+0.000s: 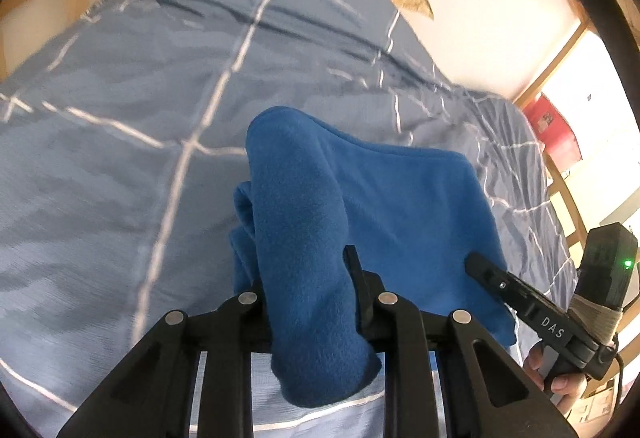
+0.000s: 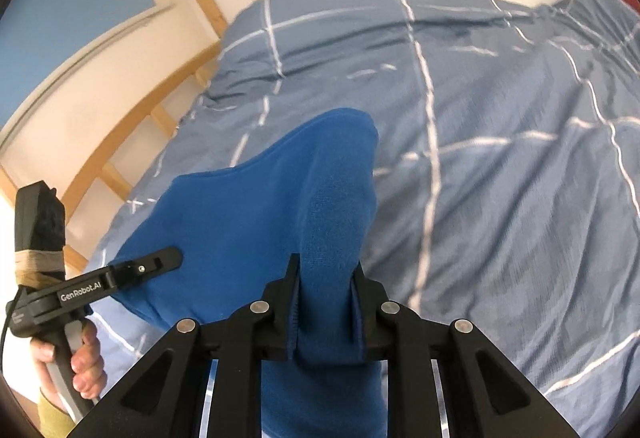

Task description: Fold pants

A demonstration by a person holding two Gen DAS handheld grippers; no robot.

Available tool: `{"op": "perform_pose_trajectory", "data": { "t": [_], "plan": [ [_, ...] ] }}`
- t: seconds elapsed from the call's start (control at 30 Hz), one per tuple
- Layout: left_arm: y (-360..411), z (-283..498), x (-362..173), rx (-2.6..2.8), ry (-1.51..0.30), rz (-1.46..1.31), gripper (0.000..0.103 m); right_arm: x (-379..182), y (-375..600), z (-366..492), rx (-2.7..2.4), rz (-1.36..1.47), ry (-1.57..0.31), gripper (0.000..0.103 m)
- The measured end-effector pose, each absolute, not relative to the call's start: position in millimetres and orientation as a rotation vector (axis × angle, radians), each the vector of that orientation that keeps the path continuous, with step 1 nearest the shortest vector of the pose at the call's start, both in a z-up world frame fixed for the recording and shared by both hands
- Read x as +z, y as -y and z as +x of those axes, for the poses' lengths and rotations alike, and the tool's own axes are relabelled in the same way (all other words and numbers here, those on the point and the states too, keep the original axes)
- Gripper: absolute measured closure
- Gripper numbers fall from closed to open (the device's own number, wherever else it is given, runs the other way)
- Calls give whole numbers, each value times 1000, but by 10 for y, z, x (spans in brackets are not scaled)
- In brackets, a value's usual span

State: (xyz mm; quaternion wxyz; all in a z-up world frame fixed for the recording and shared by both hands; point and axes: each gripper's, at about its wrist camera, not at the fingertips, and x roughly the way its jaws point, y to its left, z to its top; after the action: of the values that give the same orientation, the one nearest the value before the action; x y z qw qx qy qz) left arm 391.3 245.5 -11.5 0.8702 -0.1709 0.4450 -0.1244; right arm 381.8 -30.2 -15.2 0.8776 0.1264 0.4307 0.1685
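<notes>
Bed (image 1: 120, 158) below, blue pants (image 1: 304, 238) pinched by both grippers.
Left gripper (image 1: 308, 278) and right gripper (image 2: 326, 278) each clamp thick bunched cloth — fleece may slip free, spoiling the fold.

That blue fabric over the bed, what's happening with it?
A person is folding blue pants using a handheld two-finger gripper in each hand. The left gripper and the right gripper are each clamped on a bunched part of the fabric, one at either side, and the cloth hangs between them above a bed covered by a blue checked duvet. The fold is not laid down yet.
</notes>
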Motion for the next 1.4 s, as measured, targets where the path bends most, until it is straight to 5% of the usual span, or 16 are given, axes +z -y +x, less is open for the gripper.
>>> {"op": "perform_pose_trajectory", "data": {
  "t": [0.33, 0.97, 1.13, 1.27, 1.4],
  "plan": [
    [-3205, 3750, 129, -156, -907, -268, 79, 95, -442, 3775, 437, 284, -874, 81],
    [-3777, 3734, -761, -180, -993, -206, 77, -608, -1338, 3715, 451, 153, -989, 81],
    [-3795, 3717, -753, -151, -999, -164, 64, -682, -1290, 3704, 431, 134, -1010, 79],
    [-3868, 3683, -738, -83, -1003, -108, 36, -677, -1271, 3646, 326, 34, -1001, 53],
    [-3885, 3592, -720, -27, -1019, -42, 29, -635, -1213, 3598, 243, -38, -977, 44]
  ]
}}
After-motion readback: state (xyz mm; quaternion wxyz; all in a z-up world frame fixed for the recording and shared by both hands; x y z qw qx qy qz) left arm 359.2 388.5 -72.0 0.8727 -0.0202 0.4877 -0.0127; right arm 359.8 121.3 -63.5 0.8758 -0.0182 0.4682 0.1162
